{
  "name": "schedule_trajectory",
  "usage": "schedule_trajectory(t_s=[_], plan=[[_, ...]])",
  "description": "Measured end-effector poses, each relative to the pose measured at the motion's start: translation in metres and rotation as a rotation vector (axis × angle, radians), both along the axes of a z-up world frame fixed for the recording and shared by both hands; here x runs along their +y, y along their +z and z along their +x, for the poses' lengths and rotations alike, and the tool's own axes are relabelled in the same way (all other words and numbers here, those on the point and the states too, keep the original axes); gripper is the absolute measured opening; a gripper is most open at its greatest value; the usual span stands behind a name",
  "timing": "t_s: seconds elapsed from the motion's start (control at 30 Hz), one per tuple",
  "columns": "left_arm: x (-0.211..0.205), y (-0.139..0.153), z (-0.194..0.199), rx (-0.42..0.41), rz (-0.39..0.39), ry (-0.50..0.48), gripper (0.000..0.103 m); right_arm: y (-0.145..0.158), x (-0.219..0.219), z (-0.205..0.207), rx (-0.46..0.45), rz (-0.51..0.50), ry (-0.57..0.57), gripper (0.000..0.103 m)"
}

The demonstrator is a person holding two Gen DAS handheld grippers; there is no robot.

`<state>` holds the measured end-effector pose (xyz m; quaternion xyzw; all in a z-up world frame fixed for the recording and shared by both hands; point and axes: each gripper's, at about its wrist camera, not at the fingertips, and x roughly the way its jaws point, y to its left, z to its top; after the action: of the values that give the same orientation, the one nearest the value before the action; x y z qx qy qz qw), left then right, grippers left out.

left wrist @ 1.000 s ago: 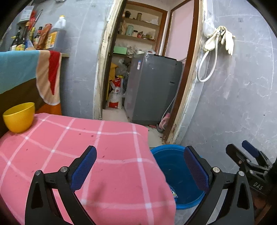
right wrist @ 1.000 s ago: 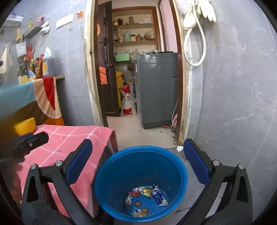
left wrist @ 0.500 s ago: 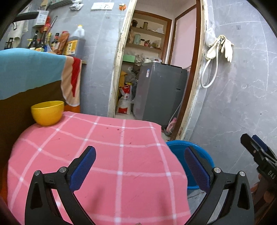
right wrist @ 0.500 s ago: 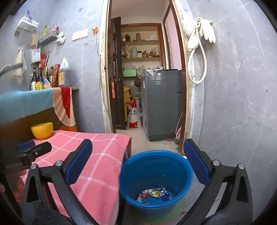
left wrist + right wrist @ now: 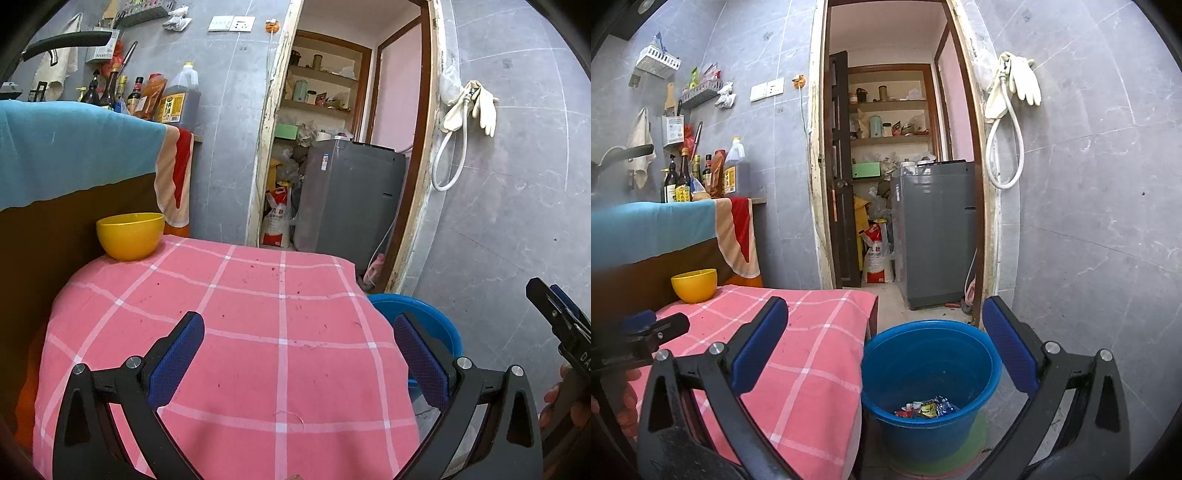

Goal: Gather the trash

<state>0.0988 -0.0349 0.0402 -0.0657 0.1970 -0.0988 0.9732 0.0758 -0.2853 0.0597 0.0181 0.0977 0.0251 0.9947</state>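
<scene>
The left hand-held gripper (image 5: 299, 354) hangs over the bench draped in a pink checked cloth (image 5: 240, 332), its blue-padded jaws spread wide and empty. The right hand-held gripper (image 5: 886, 336) is likewise spread wide with nothing between its pads, above the round blue plastic bucket (image 5: 975, 373) that stands on the floor just beside the bench. Crumpled colourful wrappers (image 5: 925, 408), the trash, lie at the bucket's bottom. A yellow plastic bowl (image 5: 130, 235) sits at the bench's far corner. Beyond, a grey washing machine (image 5: 936, 236) stands in the doorway
</scene>
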Motion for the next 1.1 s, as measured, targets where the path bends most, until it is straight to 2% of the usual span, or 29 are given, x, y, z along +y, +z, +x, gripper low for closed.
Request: schedule_trajectory(t_s=[0.33, 0.73, 0.93, 1.1], plan=[[-0.001, -0.011, -0.027, -0.036, 0.016, 0.021, 0.101, -0.013, -0.002, -0.025, -0.01, -0.003, -0.036, 0.103], [0.004, -0.036, -0.067, -0.114, 0.042, 0.114, 0.101, -0.04, 0.015, -0.052, 0.003, -0.002, -0.067, 0.103], [0.005, -0.052, -0.073, -0.12, 0.039, 0.115, 0.101, -0.053, 0.021, -0.059, -0.009, -0.025, -0.06, 0.103], [0.007, -0.068, -0.074, -0.086, 0.012, 0.088, 0.101, -0.064, 0.022, -0.064, -0.008, -0.023, -0.049, 0.103]])
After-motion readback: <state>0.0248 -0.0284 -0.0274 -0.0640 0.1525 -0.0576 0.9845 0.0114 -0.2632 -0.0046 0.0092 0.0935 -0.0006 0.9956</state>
